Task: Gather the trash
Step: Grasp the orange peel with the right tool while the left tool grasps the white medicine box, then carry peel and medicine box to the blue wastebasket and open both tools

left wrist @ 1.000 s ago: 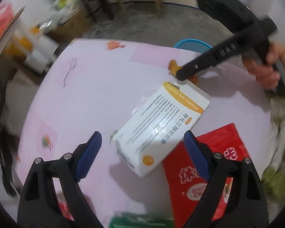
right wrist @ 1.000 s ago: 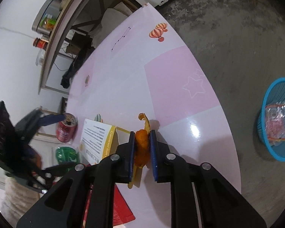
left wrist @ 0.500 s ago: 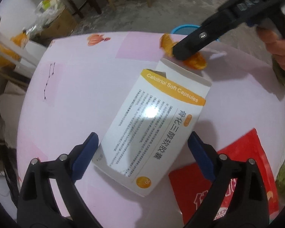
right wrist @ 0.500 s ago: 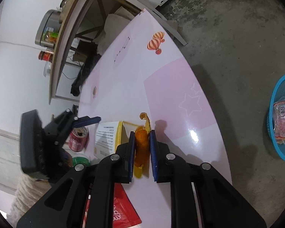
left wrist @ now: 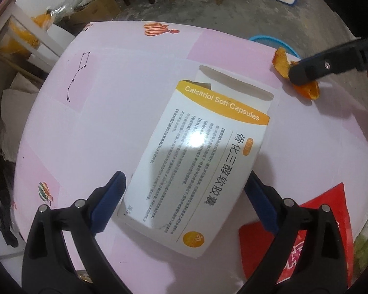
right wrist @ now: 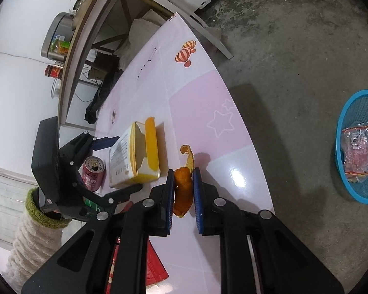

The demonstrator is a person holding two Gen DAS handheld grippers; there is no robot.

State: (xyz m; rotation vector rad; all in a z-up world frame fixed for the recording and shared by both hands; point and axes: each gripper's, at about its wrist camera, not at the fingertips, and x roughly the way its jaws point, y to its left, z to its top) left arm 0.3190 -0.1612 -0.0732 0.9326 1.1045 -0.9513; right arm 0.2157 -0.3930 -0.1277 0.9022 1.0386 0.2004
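Right gripper pinches an orange peel at the table edge; left gripper, spread, straddles a medicine box. Next, probably closing on the box, then the blue basket

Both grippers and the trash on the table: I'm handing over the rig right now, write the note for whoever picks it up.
Right gripper: shut on the orange peel, near the table edge.
Left gripper: open, jaws either side of the white medicine box, not yet gripping it.
Blue basket stands on the floor past the table edge, with a plastic bag already in it.
Also on the table: red packet, red can.
Done: bag binned, peel picked.
Left: drop the peel in the basket, close on the box, bin it, then the packet and can.
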